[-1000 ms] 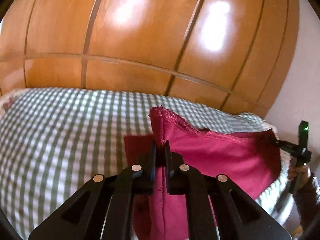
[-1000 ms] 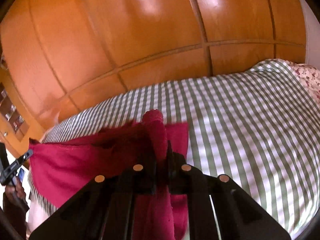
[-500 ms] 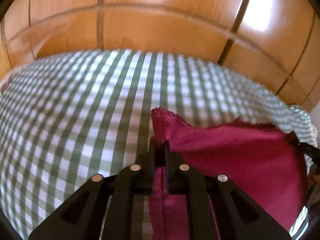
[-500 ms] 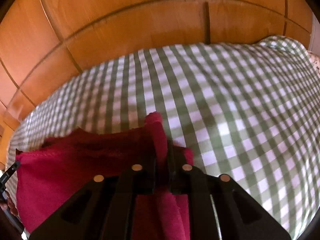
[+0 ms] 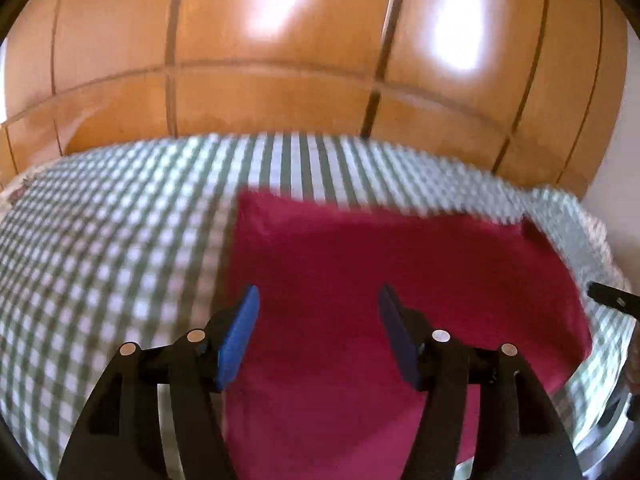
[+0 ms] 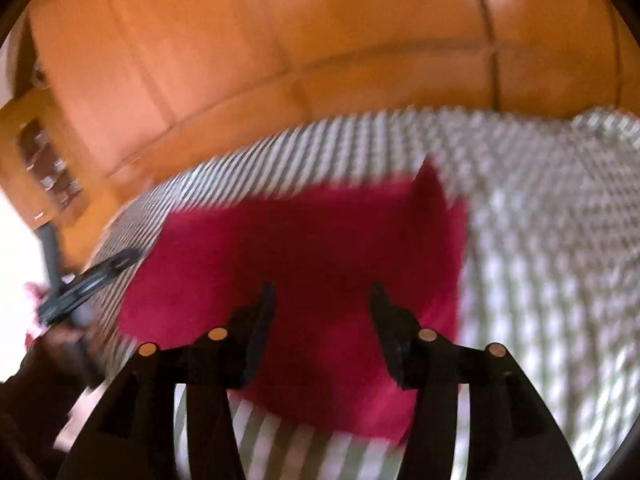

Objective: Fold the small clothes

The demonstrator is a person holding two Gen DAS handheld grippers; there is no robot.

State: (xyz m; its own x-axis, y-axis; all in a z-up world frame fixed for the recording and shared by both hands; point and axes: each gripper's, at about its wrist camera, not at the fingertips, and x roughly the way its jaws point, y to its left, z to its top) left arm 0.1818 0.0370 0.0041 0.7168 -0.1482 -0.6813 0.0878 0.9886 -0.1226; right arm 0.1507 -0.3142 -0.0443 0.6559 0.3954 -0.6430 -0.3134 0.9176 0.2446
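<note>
A red garment (image 5: pixel 400 292) is lying flat on the green-checked bed (image 5: pixel 112 248), directly ahead of and beneath both tools, as one fold is finishing. The left hand-held gripper (image 5: pixel 318 312) is hovering with its blue-padded fingers (image 5: pixel 240 328) spread wide, holding nothing; the right hand-held gripper (image 6: pixel 322 308) is likewise standing spread and empty over the cloth. Half a second earlier both were pinching raised corners of the fabric, and those corners are now released. The next move is likely calling for a fresh grip on an edge to fold again.
</note>
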